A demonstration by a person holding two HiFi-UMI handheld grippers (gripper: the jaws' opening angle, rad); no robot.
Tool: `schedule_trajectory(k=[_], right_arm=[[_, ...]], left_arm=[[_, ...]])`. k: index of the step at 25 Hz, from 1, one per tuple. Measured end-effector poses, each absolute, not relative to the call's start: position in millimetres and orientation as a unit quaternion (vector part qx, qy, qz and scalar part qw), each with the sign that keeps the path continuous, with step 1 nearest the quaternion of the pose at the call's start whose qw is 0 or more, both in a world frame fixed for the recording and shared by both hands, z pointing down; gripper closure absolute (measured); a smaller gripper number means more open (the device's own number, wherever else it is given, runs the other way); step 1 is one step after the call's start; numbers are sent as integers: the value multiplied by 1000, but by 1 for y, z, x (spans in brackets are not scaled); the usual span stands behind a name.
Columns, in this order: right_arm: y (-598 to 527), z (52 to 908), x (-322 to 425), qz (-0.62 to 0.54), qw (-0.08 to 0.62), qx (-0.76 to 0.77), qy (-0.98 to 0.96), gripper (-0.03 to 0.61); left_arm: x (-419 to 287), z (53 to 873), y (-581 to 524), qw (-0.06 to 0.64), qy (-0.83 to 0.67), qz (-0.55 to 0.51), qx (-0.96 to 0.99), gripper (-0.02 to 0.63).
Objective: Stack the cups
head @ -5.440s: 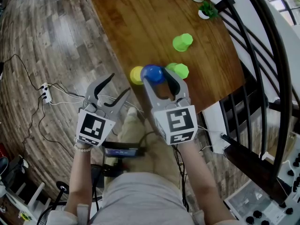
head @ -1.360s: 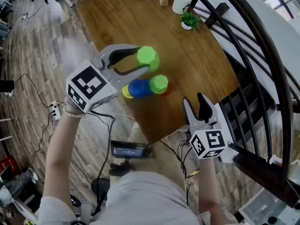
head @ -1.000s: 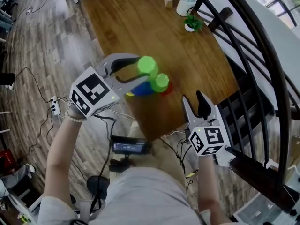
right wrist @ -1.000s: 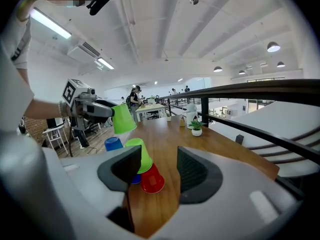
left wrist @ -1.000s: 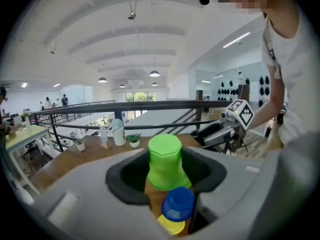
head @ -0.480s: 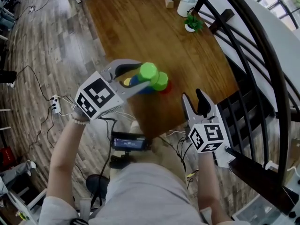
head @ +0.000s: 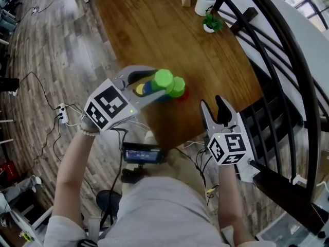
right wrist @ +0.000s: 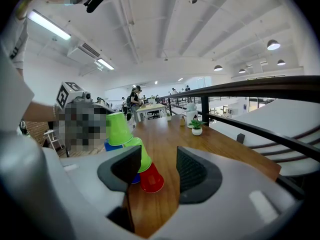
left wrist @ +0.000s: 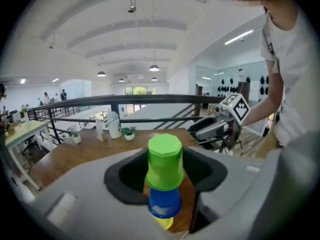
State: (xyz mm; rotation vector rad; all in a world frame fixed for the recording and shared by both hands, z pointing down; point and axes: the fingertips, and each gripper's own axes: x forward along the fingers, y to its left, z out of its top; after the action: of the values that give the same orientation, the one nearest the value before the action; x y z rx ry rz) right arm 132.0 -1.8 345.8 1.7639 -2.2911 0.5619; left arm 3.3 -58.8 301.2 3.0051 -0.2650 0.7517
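Left gripper fingers: clamped on lime-green plastic cup, which caps blue plastic cup over yellow cup, near table edge.
Right gripper fingers: wide, empty.
Left to do: probably release, then merge second green cup and red cup.

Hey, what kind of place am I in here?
Probably an open-plan office mezzanine: a wooden table beside a black railing, more desks beyond, and pendant lights under a high ceiling.
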Motion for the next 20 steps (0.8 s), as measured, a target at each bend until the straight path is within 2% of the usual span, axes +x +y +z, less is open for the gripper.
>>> schedule_trajectory(k=[7,10,17,19,20], right_arm=[[-7,343,128,186,98,590,-780,365],[-9,337,125,174,101,584,-786,365],[-7,311,115,144,89,576,-799,365],[-6,303,111,131,90,569,-807,367],[-5,299,108,123,92,565,-811,367]], left_arm=[[3,294,-59,24,-82,226,970,321],[-3,282,-63,26,-100,203,974,308],[-35,258,-58,30,-176,153,972,308],[-44,251,-56,22,-201,142,969,338],[-50,248,-54,18,-214,140,967,378]])
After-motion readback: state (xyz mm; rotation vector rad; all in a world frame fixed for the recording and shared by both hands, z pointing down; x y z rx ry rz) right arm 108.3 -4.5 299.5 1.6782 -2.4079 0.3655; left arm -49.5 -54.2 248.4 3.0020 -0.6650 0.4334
